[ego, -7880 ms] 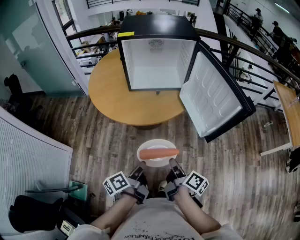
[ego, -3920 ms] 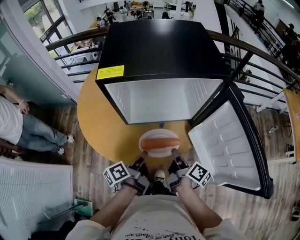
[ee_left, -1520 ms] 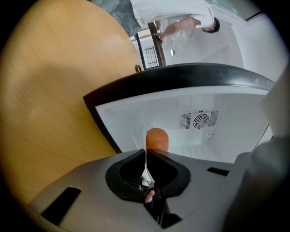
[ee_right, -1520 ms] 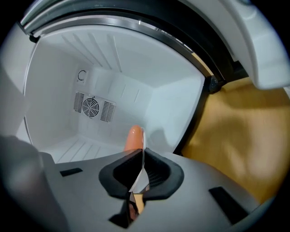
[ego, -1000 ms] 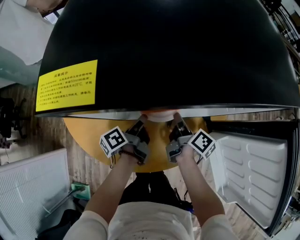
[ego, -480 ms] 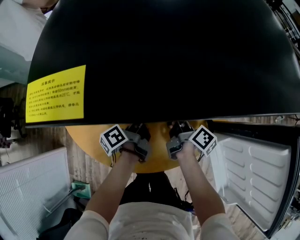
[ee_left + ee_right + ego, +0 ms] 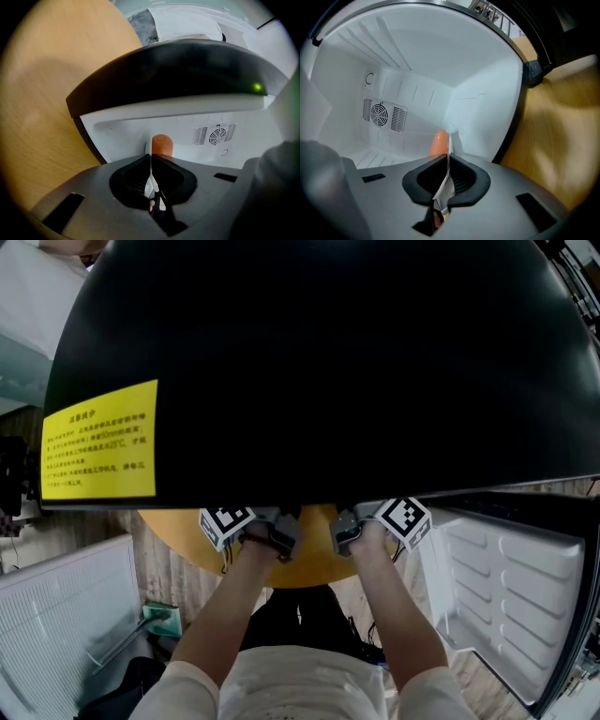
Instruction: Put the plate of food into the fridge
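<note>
The black fridge (image 7: pixel 319 362) fills the head view and hides the plate. Both grippers reach under its front edge, left marker cube (image 7: pixel 223 521) and right marker cube (image 7: pixel 403 517) still showing. In the left gripper view my left gripper (image 7: pixel 151 164) is shut on the thin white plate rim (image 7: pixel 152 180), with the orange sausage (image 7: pixel 161 143) lying beyond the jaws. In the right gripper view my right gripper (image 7: pixel 446 164) is shut on the opposite plate rim (image 7: pixel 443 185), and the sausage (image 7: pixel 439 143) points into the white fridge interior (image 7: pixel 412 89).
The fridge stands on a round wooden table (image 7: pixel 309 563). Its door (image 7: pixel 506 587) hangs open to the right. A fan vent (image 7: pixel 384 115) sits on the back wall. A yellow label (image 7: pixel 98 442) is on the fridge top. A white panel (image 7: pixel 66 615) leans at lower left.
Both grippers have moved forward with the plate, which has passed out of the head view under the fridge's top edge. The fridge top now covers more of that view.
</note>
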### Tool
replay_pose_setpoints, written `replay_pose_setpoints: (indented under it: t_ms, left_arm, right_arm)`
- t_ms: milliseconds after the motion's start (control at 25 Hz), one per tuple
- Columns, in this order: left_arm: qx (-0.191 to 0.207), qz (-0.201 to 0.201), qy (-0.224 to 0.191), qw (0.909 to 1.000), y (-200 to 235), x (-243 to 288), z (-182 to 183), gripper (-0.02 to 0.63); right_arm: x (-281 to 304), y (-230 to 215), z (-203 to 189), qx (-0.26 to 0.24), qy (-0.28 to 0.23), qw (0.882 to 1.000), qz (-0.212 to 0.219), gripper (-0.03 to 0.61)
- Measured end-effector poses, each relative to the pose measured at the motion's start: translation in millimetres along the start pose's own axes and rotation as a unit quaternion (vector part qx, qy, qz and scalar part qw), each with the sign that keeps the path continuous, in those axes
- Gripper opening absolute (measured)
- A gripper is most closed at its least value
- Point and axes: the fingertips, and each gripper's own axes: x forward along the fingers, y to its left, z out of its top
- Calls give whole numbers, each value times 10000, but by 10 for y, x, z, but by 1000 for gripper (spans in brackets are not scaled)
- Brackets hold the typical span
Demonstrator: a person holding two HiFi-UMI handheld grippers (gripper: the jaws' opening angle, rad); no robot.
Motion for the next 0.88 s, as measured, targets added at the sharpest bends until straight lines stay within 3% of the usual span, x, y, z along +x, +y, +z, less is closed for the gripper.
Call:
replay_pose_setpoints:
  t_ms: [880]
  left_arm:
    - [-22, 129, -93, 9999, 37, 25, 7, 32]
  right_arm:
    - [60, -5, 26, -346, -164, 9992, -108, 34]
